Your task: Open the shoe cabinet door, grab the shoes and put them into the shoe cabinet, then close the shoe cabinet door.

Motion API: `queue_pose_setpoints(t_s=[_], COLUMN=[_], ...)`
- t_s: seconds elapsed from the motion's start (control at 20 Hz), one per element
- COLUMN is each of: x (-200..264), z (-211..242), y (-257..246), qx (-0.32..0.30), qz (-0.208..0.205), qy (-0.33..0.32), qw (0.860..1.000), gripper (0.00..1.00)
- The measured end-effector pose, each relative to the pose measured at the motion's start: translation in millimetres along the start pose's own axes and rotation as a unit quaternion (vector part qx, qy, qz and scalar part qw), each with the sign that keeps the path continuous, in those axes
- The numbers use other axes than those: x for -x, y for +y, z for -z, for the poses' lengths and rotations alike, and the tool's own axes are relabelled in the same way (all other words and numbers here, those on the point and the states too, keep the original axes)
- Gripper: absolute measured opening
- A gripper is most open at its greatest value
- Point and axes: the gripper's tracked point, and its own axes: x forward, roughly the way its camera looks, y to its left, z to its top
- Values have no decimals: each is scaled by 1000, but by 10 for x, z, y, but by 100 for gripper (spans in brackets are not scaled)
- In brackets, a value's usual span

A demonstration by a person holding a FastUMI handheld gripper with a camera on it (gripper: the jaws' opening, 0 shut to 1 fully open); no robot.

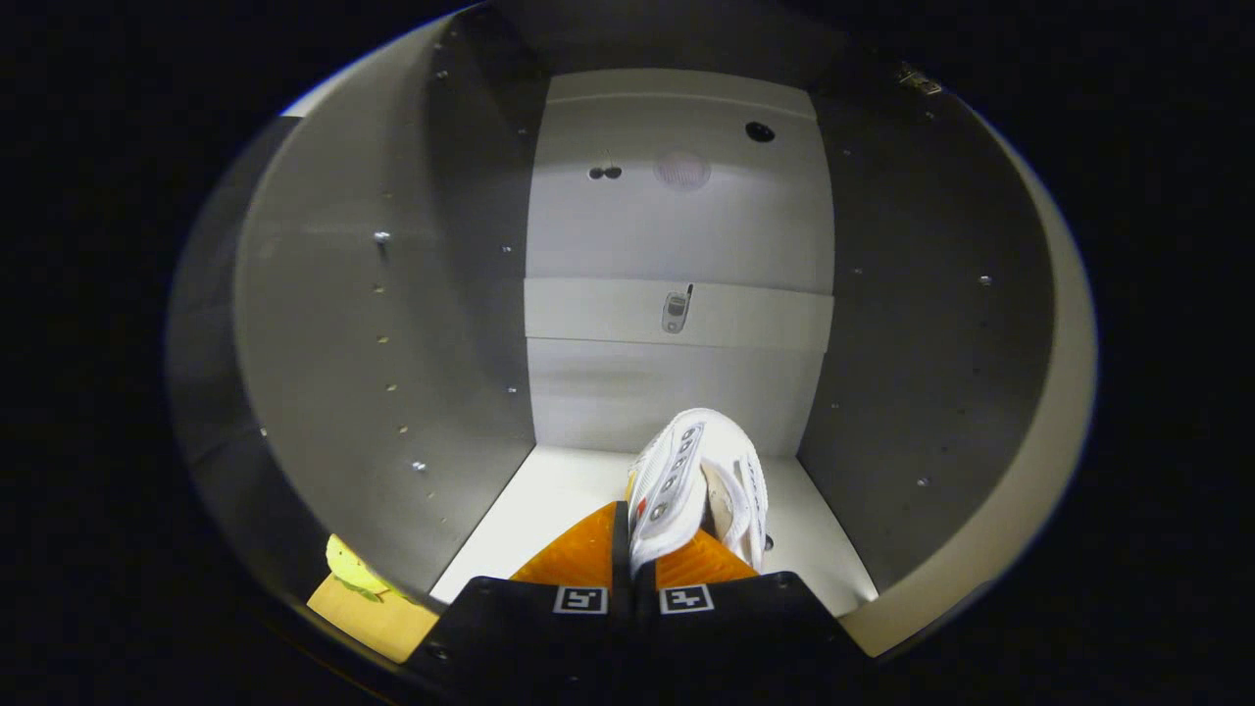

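I look straight into the open shoe cabinet (677,226), a pale box with grey side walls and a white floor (559,500). A white shoe (698,480) with a row of eyelets hangs tilted between my fingers, its toe pointing into the cabinet just above the floor. My gripper (632,544) is shut on the shoe's side wall near the heel, both fingers pressed close together. The shoe's lower part is hidden behind the fingers.
A cross rail with a small metal fitting (677,310) runs along the back wall. Shelf-pin holes dot the left wall (392,333) and right wall (922,324). A yellow-green scrap (353,571) lies on a tan surface outside the cabinet's lower left corner.
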Motion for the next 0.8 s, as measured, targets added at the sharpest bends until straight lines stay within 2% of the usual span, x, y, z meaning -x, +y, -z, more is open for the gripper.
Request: queue_pose_setpoints(t_s=[0.35,0.8], x=[-715,-849], z=[317,558], y=[-46,30], qx=[16,19], qz=[-4,-17], qy=[49,80], qw=[999,996], gripper=[4,5])
